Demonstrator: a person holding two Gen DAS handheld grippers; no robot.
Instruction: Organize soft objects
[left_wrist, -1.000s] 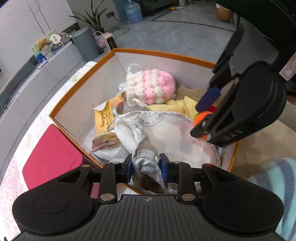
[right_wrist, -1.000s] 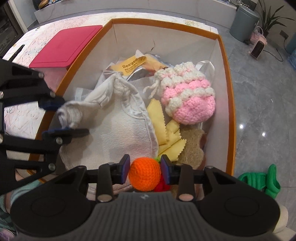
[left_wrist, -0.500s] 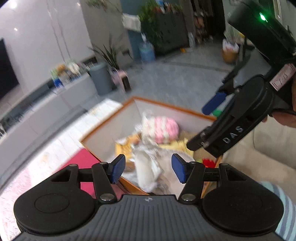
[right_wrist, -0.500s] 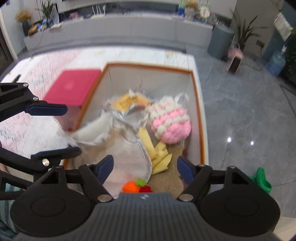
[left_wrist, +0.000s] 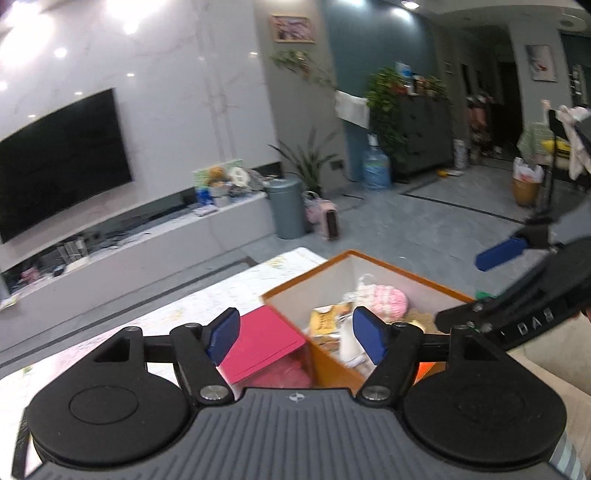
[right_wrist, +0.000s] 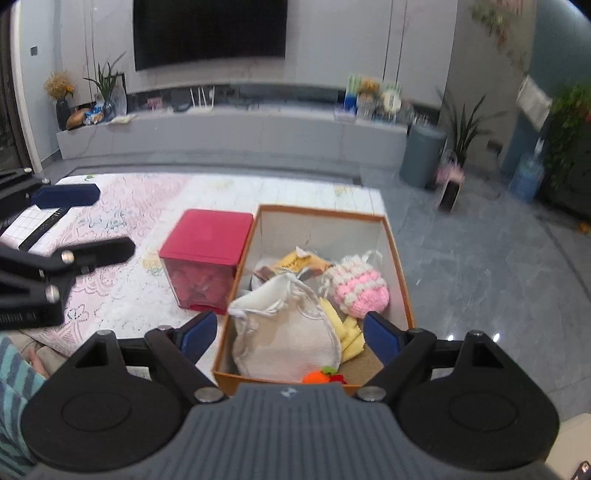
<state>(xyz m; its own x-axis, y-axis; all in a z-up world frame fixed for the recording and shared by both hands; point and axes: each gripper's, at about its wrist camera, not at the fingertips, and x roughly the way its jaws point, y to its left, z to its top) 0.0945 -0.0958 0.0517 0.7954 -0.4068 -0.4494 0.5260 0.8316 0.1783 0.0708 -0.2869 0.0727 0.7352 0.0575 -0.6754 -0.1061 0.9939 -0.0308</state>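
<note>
Soft objects fill the orange box (right_wrist: 400, 273) on the counter (right_wrist: 122, 221). Inside it, largest first: a white drawstring pouch (right_wrist: 288, 332) at the near left, a pink-and-white crocheted bag (right_wrist: 360, 288) to its right, yellow cloths (right_wrist: 349, 332) between them, and a small orange crocheted ball (right_wrist: 316, 377) by the near wall. A red box (right_wrist: 207, 240) stands just left of it. Left gripper (left_wrist: 295, 332) and right gripper (right_wrist: 288, 332) hover above, fingers opening wide, nothing between them.
</note>
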